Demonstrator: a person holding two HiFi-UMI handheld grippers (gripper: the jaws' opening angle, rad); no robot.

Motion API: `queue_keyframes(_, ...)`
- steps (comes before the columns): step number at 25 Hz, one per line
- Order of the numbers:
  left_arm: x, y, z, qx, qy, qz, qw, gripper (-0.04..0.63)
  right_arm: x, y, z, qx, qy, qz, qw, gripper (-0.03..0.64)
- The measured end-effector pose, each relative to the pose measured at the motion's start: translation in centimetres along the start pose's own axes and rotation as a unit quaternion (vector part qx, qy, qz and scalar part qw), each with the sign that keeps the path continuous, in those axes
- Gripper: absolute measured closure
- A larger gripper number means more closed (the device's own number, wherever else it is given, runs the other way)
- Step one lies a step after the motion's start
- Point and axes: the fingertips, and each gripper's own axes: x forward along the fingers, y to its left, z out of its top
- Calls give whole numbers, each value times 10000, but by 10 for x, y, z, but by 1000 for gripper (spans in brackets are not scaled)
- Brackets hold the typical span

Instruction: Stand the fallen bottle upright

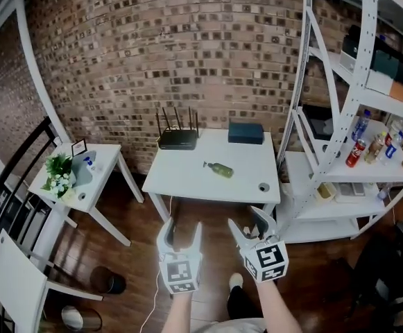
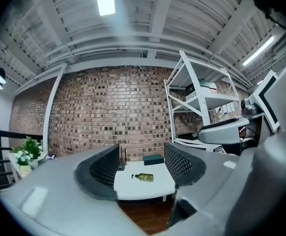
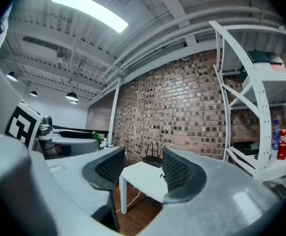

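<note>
I'm only on the approach here, left gripper (image 1: 181,226) and right gripper (image 1: 248,220) both open and empty, well short of the bottle (image 1: 219,170) lying on its side on the far white table (image 1: 187,182), so next I'd close in and grab it.

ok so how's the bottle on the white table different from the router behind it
The bottle lies on its side near the middle of the white table; the router sits flat at the back left corner, antennas upright. The bottle is olive green; the router is black and larger. Both rest on that table.
</note>
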Motion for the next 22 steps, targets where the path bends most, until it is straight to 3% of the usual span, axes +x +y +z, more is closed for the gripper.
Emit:
queue_keyframes(5, 93, 12, -14, 110, 223, 120, 9996, 288, 98, -58, -14, -131, 303, 409, 9986, 390)
queue_keyframes(8, 142, 18, -2, 269, 165, 197, 9993, 288, 150, -96, -12, -127, 408, 671, 9968, 390)
queue_keyframes(12, 188, 29, -3, 443, 218, 361, 9981, 292, 192, -123, -33, 11, 657, 909, 9937, 390)
queue_keyframes(18, 255, 41, -40, -106, 491, 178, 9986, 296, 246, -126, -82, 113, 1215, 1291, 9841, 390)
queue_keyframes(22, 320, 62, -58, -196, 510, -20, 9985, 297, 302, -133, -103, 54, 1495, 1387, 9790, 390)
